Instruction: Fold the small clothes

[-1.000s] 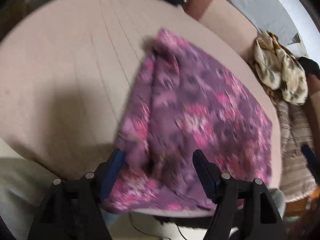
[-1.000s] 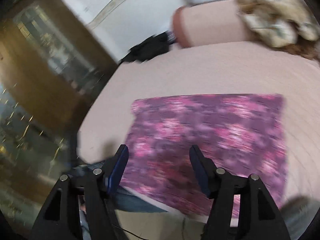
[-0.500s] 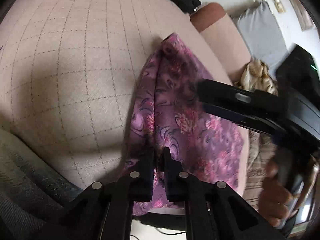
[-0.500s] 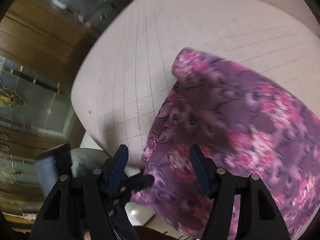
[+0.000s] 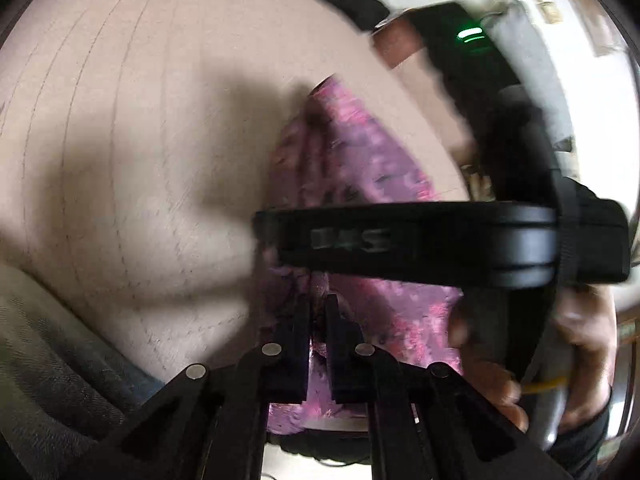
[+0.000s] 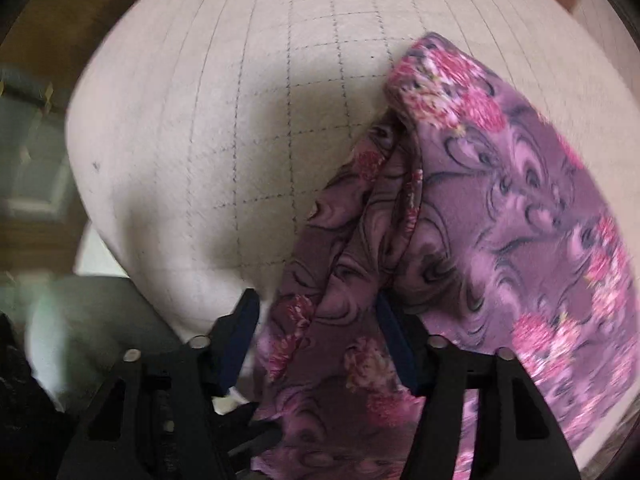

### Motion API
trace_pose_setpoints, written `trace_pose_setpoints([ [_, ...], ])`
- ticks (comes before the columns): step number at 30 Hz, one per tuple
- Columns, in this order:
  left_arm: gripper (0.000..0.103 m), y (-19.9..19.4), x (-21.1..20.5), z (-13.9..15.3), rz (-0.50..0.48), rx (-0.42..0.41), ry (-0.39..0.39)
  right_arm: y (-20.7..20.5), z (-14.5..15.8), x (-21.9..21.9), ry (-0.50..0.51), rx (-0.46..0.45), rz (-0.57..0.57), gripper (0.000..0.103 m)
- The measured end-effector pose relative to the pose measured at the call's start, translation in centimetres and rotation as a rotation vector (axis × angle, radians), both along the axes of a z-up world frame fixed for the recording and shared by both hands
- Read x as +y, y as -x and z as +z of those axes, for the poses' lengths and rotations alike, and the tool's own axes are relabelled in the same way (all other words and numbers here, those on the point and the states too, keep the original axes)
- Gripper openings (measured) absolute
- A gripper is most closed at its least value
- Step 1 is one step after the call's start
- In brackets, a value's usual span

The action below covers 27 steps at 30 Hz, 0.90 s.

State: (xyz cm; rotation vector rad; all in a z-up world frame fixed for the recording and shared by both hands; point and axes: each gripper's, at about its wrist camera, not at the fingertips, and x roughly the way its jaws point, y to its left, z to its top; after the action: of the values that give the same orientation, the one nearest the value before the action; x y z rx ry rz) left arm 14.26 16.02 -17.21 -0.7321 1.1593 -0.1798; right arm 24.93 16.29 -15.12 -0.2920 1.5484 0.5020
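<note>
Low at the near edge of the cushion (image 5: pixel 132 152), seen from the left wrist, the left gripper (image 5: pixel 318 312) is pinched tight on a bunched fold of the purple flowered cloth (image 5: pixel 360 152), probably to anchor that corner while the right gripper's dark body crosses just above it. From the right wrist, the right gripper (image 6: pixel 320 320) straddles the hanging gathered edge of the cloth; its jaws have just been narrowing, the pads not yet clearly pressing.

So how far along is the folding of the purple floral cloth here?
Barely begun. The purple floral cloth lies on the quilted cushion, unfolded. The left tongs are clamped on its near edge; the right tongs have just been closing around it, without gripping. Every fold remains.
</note>
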Motion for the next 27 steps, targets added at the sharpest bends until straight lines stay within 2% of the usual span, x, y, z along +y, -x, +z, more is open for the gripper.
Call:
trace_pose_setpoints([
  [1, 0.014, 0.0, 0.5, -0.9, 0.030, 0.054, 0.022, 0.1, 0.1, -0.1, -0.010, 0.001, -0.009, 0.053],
  [3, 0.031, 0.1, 0.7, -0.9, 0.033, 0.045, 0.052, -0.3, 0.4, -1.0, -0.072, 0.027, -0.055, 0.053],
  [4, 0.039, 0.3, 0.7, -0.3, 0.043, 0.021, 0.029, -0.6, 0.5, -1.8, -0.103, 0.041, -0.078, 0.054],
  [5, 0.053, 0.5, 0.7, 0.1, 0.056, 0.001, -0.007, -1.0, 0.5, -2.8, -0.155, 0.072, -0.123, 0.054],
  [6, 0.061, 0.5, 0.5, 0.5, 0.061, -0.017, -0.048, -1.2, 0.5, -3.6, -0.187, 0.091, -0.154, 0.054],
  [8, 0.064, 0.0, 0.0, 0.1, 0.047, 0.004, -0.085, -1.4, 0.9, -5.4, -0.257, 0.109, -0.222, 0.054],
  [10, 0.064, -1.1, -0.5, -1.1, 0.038, 0.060, -0.151, -1.4, 1.1, -6.2, -0.279, 0.111, -0.243, 0.054],
  [12, 0.065, -1.3, -1.1, -0.9, 0.008, 0.048, -0.191, -1.2, 1.0, -6.6, -0.285, 0.124, -0.253, 0.054],
  [13, 0.065, -1.2, -1.7, -0.6, -0.032, 0.019, -0.230, -1.3, 1.0, -6.8, -0.281, 0.126, -0.252, 0.054],
  [14, 0.051, -1.3, -2.1, -0.6, -0.049, 0.010, -0.235, -1.1, 0.8, -6.8, -0.274, 0.131, -0.248, 0.054],
  [15, 0.023, -1.4, -2.2, -0.6, -0.068, 0.006, -0.215, -1.0, 0.6, -6.6, -0.265, 0.136, -0.242, 0.054],
  [16, 0.012, -1.4, -2.1, -1.0, -0.095, 0.011, -0.145, -1.1, 0.6, -5.8, -0.254, 0.136, -0.236, 0.054],
  [17, 0.011, -1.1, -2.0, -1.0, -0.095, 0.010, -0.116, -0.8, 0.4, -5.5, -0.247, 0.134, -0.232, 0.054],
  [20, 0.009, -0.4, -2.0, 0.7, -0.073, -0.074, -0.124, -0.5, 0.3, -4.1, -0.220, 0.121, -0.218, 0.056],
  [21, 0.008, 0.0, -2.4, 1.9, -0.077, -0.137, -0.149, -1.4, 0.4, -4.2, -0.215, 0.117, -0.213, 0.056],
  [24, 0.008, 0.4, -3.5, 3.4, -0.102, -0.215, -0.183, -1.2, 0.8, -3.2, -0.196, 0.088, -0.197, 0.056],
  [25, 0.008, 0.5, -3.7, 3.5, -0.107, -0.221, -0.186, -1.4, 0.9, -3.1, -0.189, 0.075, -0.196, 0.051],
  [26, 0.008, 0.5, -3.8, 3.6, -0.108, -0.222, -0.185, -1.1, 1.0, -3.2, -0.158, 0.044, -0.193, 0.033],
  [27, 0.007, 0.7, -3.8, 3.7, -0.111, -0.223, -0.182, -1.3, 1.1, -3.8, -0.146, 0.026, -0.193, 0.025],
])
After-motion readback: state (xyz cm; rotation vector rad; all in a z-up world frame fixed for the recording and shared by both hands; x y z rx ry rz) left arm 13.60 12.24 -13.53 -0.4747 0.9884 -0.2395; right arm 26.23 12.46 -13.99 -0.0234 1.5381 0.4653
